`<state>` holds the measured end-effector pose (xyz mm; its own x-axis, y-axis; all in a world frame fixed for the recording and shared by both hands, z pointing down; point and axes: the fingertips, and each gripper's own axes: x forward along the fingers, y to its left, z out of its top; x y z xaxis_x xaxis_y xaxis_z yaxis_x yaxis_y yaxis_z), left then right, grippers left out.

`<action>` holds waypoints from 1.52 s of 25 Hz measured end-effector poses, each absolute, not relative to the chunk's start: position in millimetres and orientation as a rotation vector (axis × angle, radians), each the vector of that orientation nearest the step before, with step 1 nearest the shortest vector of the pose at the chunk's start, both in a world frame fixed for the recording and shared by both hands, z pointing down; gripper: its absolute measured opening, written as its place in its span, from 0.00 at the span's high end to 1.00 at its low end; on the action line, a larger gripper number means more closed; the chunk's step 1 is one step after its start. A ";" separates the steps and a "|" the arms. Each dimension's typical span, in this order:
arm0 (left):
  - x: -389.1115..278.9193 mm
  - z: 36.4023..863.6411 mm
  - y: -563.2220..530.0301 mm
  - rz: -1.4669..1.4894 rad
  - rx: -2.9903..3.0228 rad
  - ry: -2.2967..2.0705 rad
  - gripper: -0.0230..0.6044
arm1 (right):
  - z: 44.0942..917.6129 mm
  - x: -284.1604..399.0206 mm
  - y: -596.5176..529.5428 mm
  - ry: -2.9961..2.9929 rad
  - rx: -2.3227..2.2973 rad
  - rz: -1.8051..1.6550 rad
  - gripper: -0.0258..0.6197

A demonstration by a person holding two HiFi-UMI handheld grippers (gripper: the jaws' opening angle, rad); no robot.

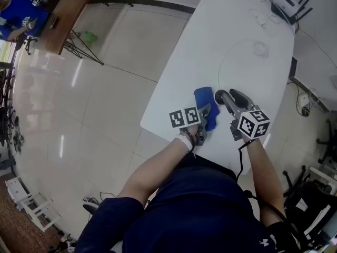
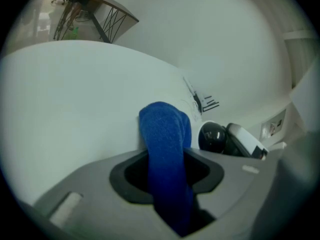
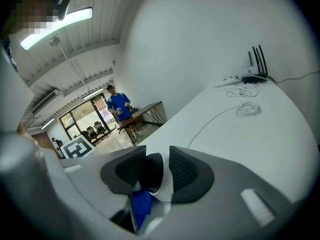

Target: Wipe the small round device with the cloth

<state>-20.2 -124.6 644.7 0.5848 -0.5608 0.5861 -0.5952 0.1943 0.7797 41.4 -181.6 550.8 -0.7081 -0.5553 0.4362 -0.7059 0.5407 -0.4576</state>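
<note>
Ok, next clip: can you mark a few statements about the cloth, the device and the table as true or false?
1. The left gripper grips the blue cloth in its jaws. True.
2. The right gripper is empty. False: its jaws are closed on the small round device.
3. A router with antennas stands at the table's far end. True.
4. The work table is dark wood. False: it is white.

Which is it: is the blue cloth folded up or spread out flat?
Folded. The blue cloth is a thick, doubled-over wad, pinched by the left gripper.
</note>
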 end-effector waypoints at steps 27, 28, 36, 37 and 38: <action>47.9 588.5 -79.5 1.977 3.064 -0.654 0.71 | 538.0 138.4 -164.8 -2.440 1.580 1.192 0.76; 46.5 599.3 -80.4 2.012 3.040 -0.646 0.72 | 541.2 136.3 -164.1 -2.438 1.570 1.198 0.76; 46.2 652.5 -90.7 2.152 2.857 -0.499 0.71 | 553.8 131.0 -158.2 -2.425 1.537 1.204 0.77; 47.8 652.1 -90.9 2.129 2.840 -0.493 0.71 | 553.7 132.5 -159.2 -2.428 1.540 1.198 0.77; 49.0 649.8 -90.8 2.088 2.823 -0.502 0.71 | 553.0 133.9 -160.2 -2.432 1.544 1.191 0.77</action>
